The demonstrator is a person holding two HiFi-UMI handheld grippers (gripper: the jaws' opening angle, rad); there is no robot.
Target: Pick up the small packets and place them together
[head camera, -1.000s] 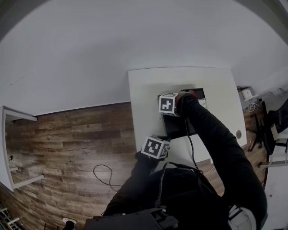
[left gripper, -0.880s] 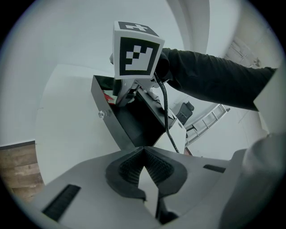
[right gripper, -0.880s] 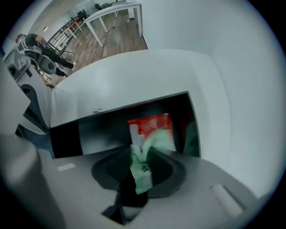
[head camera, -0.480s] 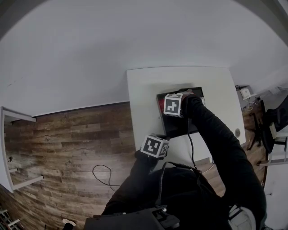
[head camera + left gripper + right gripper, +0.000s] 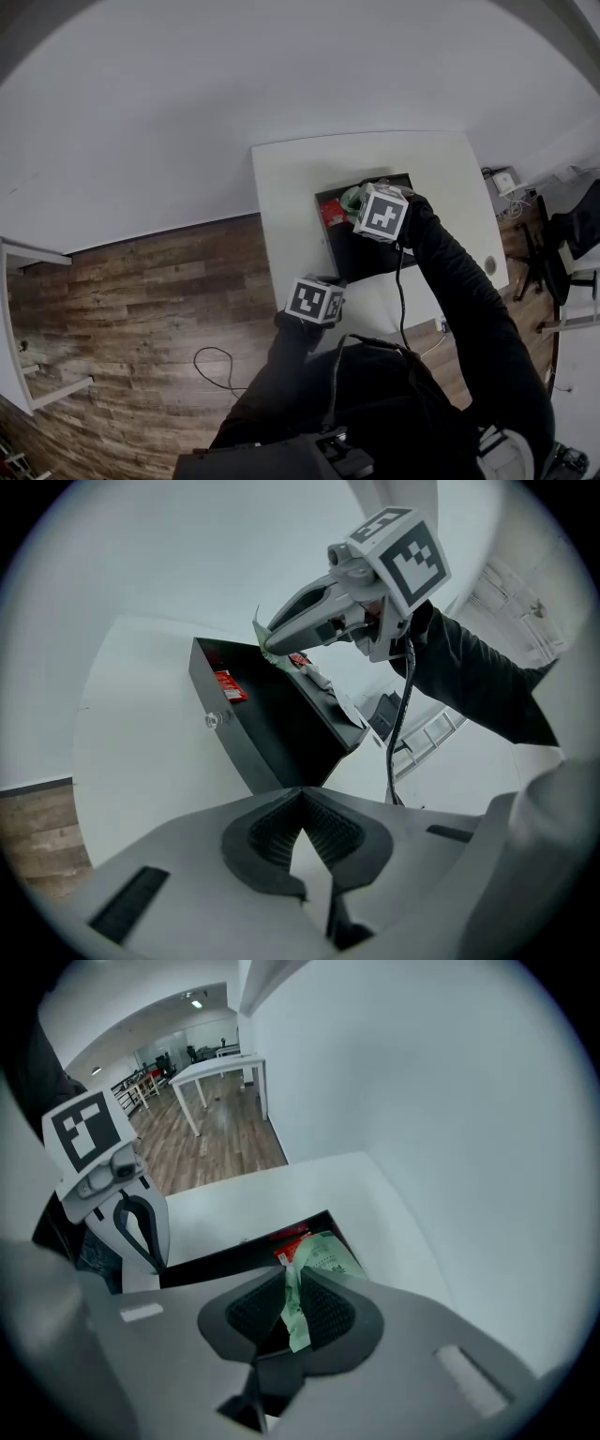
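Right gripper [image 5: 292, 1283] has just been closing its jaws and now pinches a green packet [image 5: 323, 1258] by one edge, above the black tray [image 5: 272, 742]. From my head view its marker cube [image 5: 382, 212] hides the grip and my sleeve [image 5: 459, 291] covers part of the tray. A red packet [image 5: 229, 686] lies inside; pale bits [image 5: 319, 679] beyond it may be more packets, too small to tell. Left gripper [image 5: 302, 803] rests jaws together, empty, over the white table [image 5: 131, 724]

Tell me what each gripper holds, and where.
Right gripper, jaws just closed further, pinches the pale green flat packet by one end. Left gripper is shut, empty.
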